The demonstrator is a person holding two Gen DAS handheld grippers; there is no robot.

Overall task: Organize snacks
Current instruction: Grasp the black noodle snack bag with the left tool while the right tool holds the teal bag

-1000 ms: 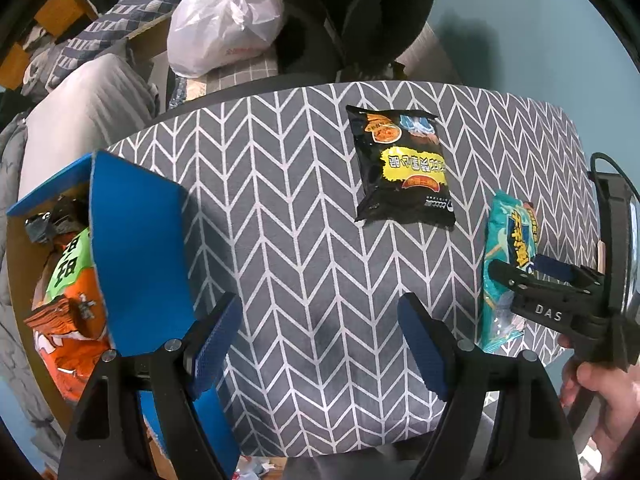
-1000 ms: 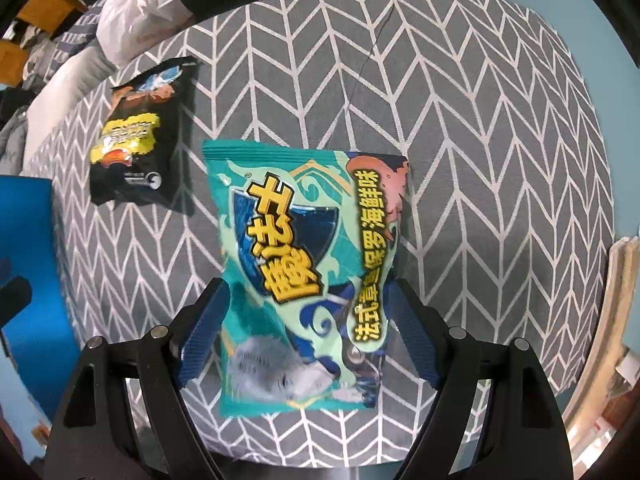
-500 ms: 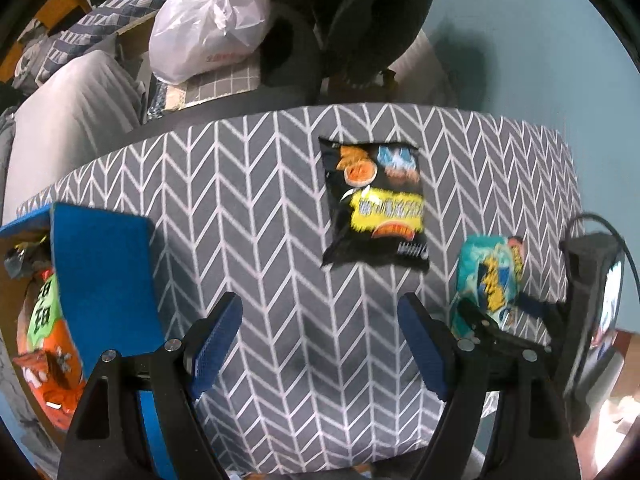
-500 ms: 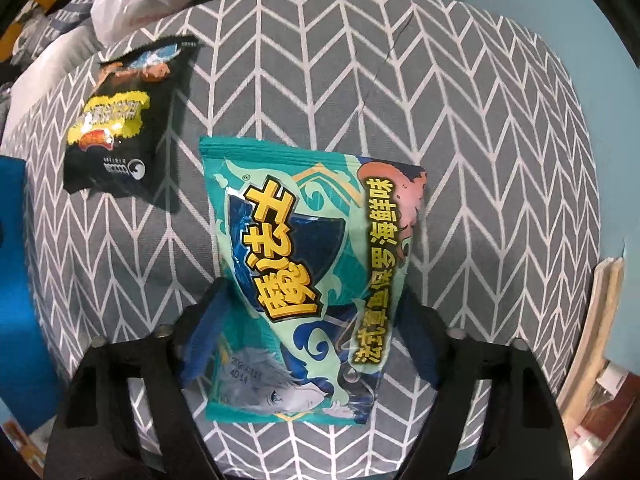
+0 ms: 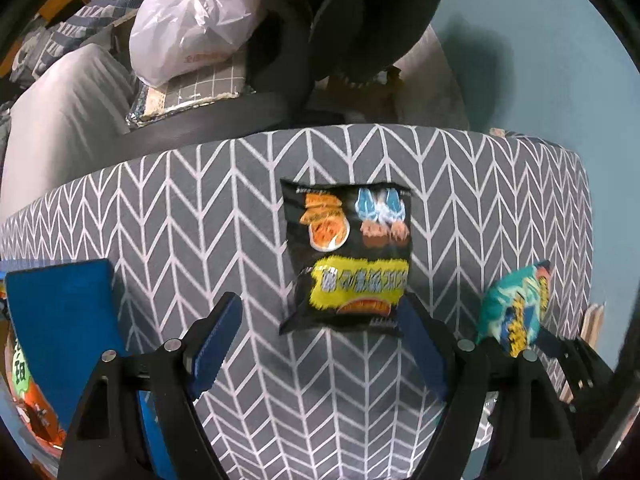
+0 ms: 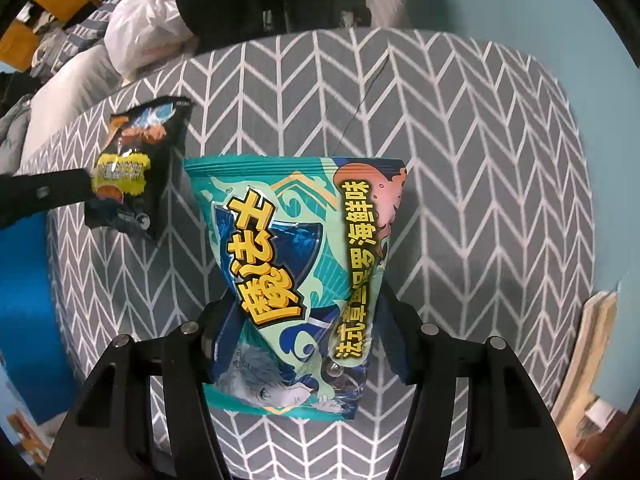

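Observation:
A black snack bag point(image 5: 352, 256) lies flat on the grey chevron tablecloth point(image 5: 200, 220). My left gripper point(image 5: 318, 312) hangs open just over the bag's near edge, the bag's corner close to the right finger point(image 5: 420, 344). A teal snack bag point(image 6: 296, 272) is pinched at its waist between the pads of my right gripper point(image 6: 308, 320), whose jaws are closing on it. The bag looks raised off the cloth. In the left wrist view the teal bag point(image 5: 512, 312) shows at the right. The black bag point(image 6: 132, 168) also shows in the right wrist view, with a left gripper finger point(image 6: 40, 196) beside it.
A blue box point(image 5: 60, 320) holding orange snack packs point(image 5: 24, 400) stands at the table's left edge. Behind the table are a dark chair point(image 5: 360, 20), a white plastic bag point(image 5: 196, 28) and grey bedding point(image 5: 60, 120). Wooden slats point(image 6: 588, 352) lie off the right edge.
My left gripper has moved over the table toward the black bag, which now lies at its fingertips. The right jaws have narrowed onto the teal bag, squeezing its middle.

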